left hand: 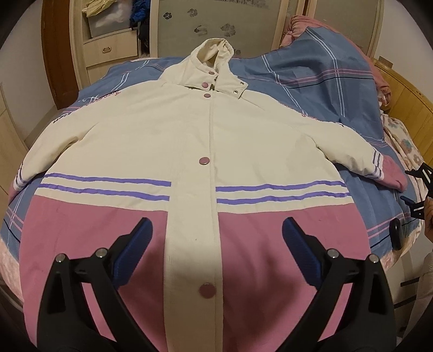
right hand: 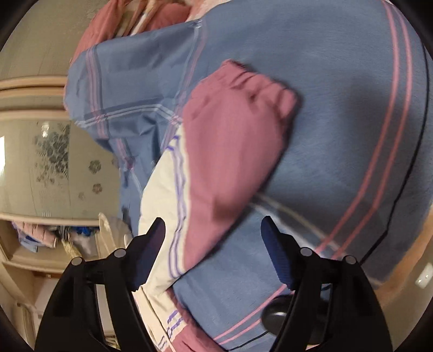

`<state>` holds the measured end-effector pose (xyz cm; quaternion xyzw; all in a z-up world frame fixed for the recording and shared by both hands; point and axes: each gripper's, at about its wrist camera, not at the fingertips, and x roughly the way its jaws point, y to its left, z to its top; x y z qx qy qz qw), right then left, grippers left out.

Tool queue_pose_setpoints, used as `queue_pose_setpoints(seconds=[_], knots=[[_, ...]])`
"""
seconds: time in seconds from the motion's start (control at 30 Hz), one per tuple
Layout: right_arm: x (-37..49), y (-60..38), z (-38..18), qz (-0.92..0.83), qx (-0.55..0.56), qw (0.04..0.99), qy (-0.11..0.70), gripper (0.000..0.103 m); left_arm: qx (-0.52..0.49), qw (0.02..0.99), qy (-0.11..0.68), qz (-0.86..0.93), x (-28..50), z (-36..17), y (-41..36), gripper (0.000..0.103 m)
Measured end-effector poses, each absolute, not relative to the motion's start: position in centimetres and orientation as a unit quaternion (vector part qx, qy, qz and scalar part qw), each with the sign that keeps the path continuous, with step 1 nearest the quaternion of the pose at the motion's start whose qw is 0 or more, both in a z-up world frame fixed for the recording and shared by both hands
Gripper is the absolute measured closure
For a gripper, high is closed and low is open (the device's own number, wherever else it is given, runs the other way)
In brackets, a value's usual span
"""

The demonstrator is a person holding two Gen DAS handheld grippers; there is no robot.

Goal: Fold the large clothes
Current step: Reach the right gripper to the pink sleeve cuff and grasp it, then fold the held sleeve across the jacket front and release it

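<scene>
A large cream and pink hooded jacket [left hand: 189,130] lies face up, spread flat on a bed, sleeves out to both sides. My left gripper [left hand: 216,230] is open and empty, above the jacket's pink lower front near the snap placket. My right gripper [right hand: 213,227] is open and empty, hovering just above the jacket's right sleeve, whose pink cuff [right hand: 238,113] lies on the blue cover. The right gripper also shows at the right edge of the left wrist view [left hand: 416,189], beside that cuff [left hand: 392,173].
The bed has a blue plaid cover [left hand: 311,73] with a bunched pink quilt [left hand: 300,24] at the far right. A wardrobe with drawers [left hand: 108,48] stands behind. A small black object [left hand: 396,234] lies near the bed's right edge. A wooden headboard [left hand: 411,100] is on the right.
</scene>
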<state>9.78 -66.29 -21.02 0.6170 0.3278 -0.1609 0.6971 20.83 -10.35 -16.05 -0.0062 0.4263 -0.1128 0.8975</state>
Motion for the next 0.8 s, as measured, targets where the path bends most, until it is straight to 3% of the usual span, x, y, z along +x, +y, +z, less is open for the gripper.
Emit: queue_pose_setpoints(seconds=[0.1,0.13,0.17,0.2,0.27,0.5,0.67,0.77,0.8], knots=[[10.7,-67.7,-22.8,-0.152,0.642,0.684,0.311,0.029,0.005,0.898,0.424,-0.119,20.3,-15.8,-11.0,0.005],[11.8,-68.1,-23.4,-0.162,0.639,0.684,0.314,0.036,0.008,0.898,0.423,-0.118,20.2,-15.8,-11.0,0.005],[12.6,-68.3,-23.6,-0.173,0.633,0.687,0.312,0.050,0.010,0.899,0.422,-0.116,20.0,-15.8,-10.9,0.005],[13.2,-68.3,-23.5,-0.183,0.627,0.689,0.314,0.086,0.013,0.900,0.420,-0.113,19.9,-15.6,-10.8,0.005],[14.0,-67.1,-22.0,-0.188,0.618,0.701,0.302,0.097,0.021,0.904,0.415,-0.098,19.7,-15.3,-10.2,0.005],[20.1,-50.8,-7.1,0.003,0.407,0.873,0.269,0.098,-0.022,0.908,0.414,-0.062,19.9,-14.8,-6.2,0.005],[24.9,-36.2,-3.1,0.155,0.283,0.892,0.316,0.097,-0.044,0.908,0.415,-0.036,19.6,-14.8,-3.6,0.005],[27.7,-27.1,-4.8,0.223,0.192,0.873,0.390,0.083,-0.049,0.909,0.414,-0.021,19.2,-14.8,-2.1,0.005],[28.2,-25.4,-5.5,0.233,0.175,0.865,0.408,0.066,-0.050,0.909,0.413,-0.017,19.1,-14.7,-1.7,0.005]])
